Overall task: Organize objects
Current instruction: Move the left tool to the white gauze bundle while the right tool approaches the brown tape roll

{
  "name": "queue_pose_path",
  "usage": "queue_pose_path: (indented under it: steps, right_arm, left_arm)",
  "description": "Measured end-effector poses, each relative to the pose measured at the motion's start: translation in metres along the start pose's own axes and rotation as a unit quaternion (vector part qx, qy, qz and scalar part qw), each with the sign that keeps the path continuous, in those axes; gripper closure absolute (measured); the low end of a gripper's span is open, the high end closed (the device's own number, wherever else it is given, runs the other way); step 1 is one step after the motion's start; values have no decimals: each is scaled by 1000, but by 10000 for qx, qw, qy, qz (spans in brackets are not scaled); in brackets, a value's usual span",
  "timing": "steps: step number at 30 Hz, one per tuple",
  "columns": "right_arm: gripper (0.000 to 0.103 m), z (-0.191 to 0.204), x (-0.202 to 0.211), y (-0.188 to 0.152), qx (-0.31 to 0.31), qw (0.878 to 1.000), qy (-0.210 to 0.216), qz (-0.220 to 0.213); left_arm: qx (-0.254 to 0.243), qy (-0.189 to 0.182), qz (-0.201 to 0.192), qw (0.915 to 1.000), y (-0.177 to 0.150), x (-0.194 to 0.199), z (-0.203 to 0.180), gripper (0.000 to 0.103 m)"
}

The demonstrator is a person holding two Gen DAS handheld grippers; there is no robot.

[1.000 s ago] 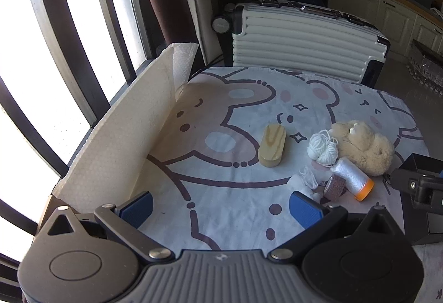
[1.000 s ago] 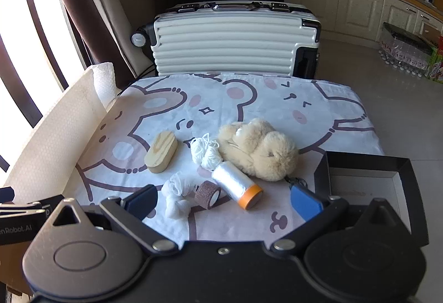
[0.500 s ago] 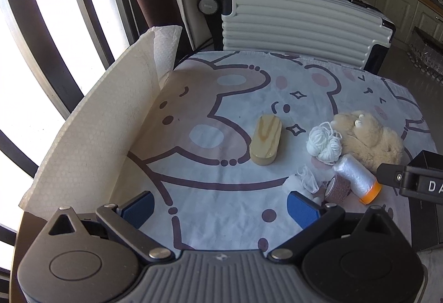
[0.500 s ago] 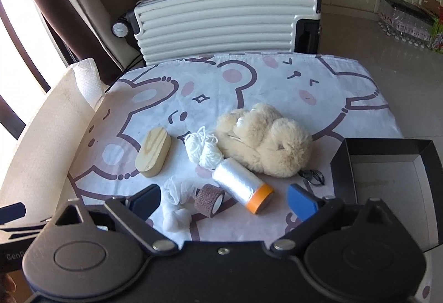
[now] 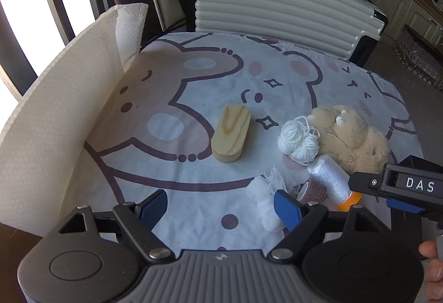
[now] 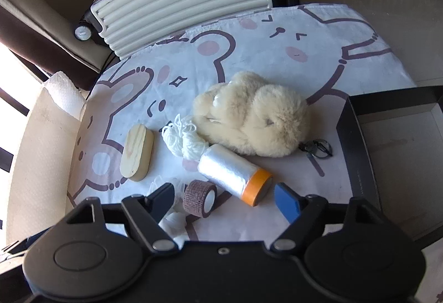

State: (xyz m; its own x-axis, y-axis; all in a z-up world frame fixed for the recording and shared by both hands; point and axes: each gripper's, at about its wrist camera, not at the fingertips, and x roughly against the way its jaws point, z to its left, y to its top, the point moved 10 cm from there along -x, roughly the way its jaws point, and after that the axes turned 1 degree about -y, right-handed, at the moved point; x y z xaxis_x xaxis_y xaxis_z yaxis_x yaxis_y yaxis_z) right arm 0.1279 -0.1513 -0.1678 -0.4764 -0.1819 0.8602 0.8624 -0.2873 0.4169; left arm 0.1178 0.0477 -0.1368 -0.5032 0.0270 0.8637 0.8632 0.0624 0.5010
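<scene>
Both grippers have dropped closer to the table over the last second, and the jaws of each have just been closing from full spread to a narrower gap, with nothing pinched yet. The left gripper (image 5: 220, 204) hangs over bare bear-print tablecloth (image 5: 171, 87), its right pad just beside a scrap of white gauze (image 5: 267, 204); no object sits between its pads. The right gripper (image 6: 224, 199) has rolled as it came down, and now the brown bandage roll (image 6: 200, 196) and the orange end of the plastic film roll (image 6: 235, 174) lie in the gap between its pads, apparently untouched. I judge this as the approach to a 1st pick (likely one of those 2 rolls), with sorting itself not begun: the black box (image 6: 357, 153) at the right edge looks empty. Everything to be organized is bunched near the front right of the cloth: a wooden oval block (image 6: 137, 153) lying flat, a loose ball of white yarn (image 6: 184, 141), a cream plush toy (image 6: 254, 114) slumped on its side with a dark metal clasp (image 6: 317, 148) just beside it.
</scene>
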Motion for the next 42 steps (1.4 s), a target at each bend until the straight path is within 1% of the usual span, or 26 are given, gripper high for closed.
queue_pose_path:
  steps: [5, 7, 9, 11, 13, 16, 19, 24, 28, 32, 35, 36, 37, 38, 39, 42]
  right_arm:
    - [30, 1, -8, 2, -142, 9997, 194, 102]
    - [40, 2, -10, 3, -194, 9993, 308, 81]
    - [45, 4, -12, 4, -191, 9990, 392, 80]
    - [49, 7, -16, 3, -196, 9985, 499, 124]
    - [55, 11, -19, 2, -229, 9972, 691, 178]
    - [59, 17, -24, 0, -293, 9952, 900, 260]
    - [64, 21, -30, -2, -258, 9948, 915, 354]
    - [64, 22, -45, -7, -290, 9949, 787, 561]
    - [64, 20, -55, -10, -366, 9948, 654, 695]
    - [66, 19, -61, -12, -429, 9938, 673, 780]
    - [67, 19, -63, -12, -440, 9936, 665, 800]
    - [69, 18, -64, -12, -461, 9932, 693, 815]
    - [75, 18, -64, -13, -487, 9926, 736, 836]
    - [78, 18, -65, -13, -520, 9919, 781, 853]
    - [84, 18, -65, -13, -547, 9916, 805, 851]
    - [88, 19, -64, -10, -527, 9916, 847, 826]
  left_arm:
    - [23, -139, 142, 9998, 1, -14, -11, 25]
    - [18, -184, 182, 9997, 2, -18, -14, 29]
    - [13, -228, 222, 9995, 2, -23, -18, 34]
    - [15, -290, 273, 9992, 2, -28, -21, 36]
    - [47, -366, 317, 9988, 1, -32, -23, 38]
    - [120, -510, 374, 9979, 0, -38, -25, 44]
    - [149, -609, 428, 9971, -1, -42, -28, 50]
    - [172, -708, 514, 9960, -4, -49, -27, 60]
    - [192, -796, 568, 9950, -6, -55, -25, 65]
    - [276, -824, 584, 9945, -5, -59, -22, 69]
    - [356, -849, 593, 9940, -5, -61, -21, 70]
    - [375, -856, 595, 9938, -5, -61, -20, 71]
    - [394, -861, 595, 9937, -4, -62, -19, 71]
    - [411, -864, 596, 9936, -4, -62, -19, 72]
    - [425, -871, 602, 9935, -4, -63, -19, 73]
    - [445, -891, 635, 9930, -5, -65, -19, 74]
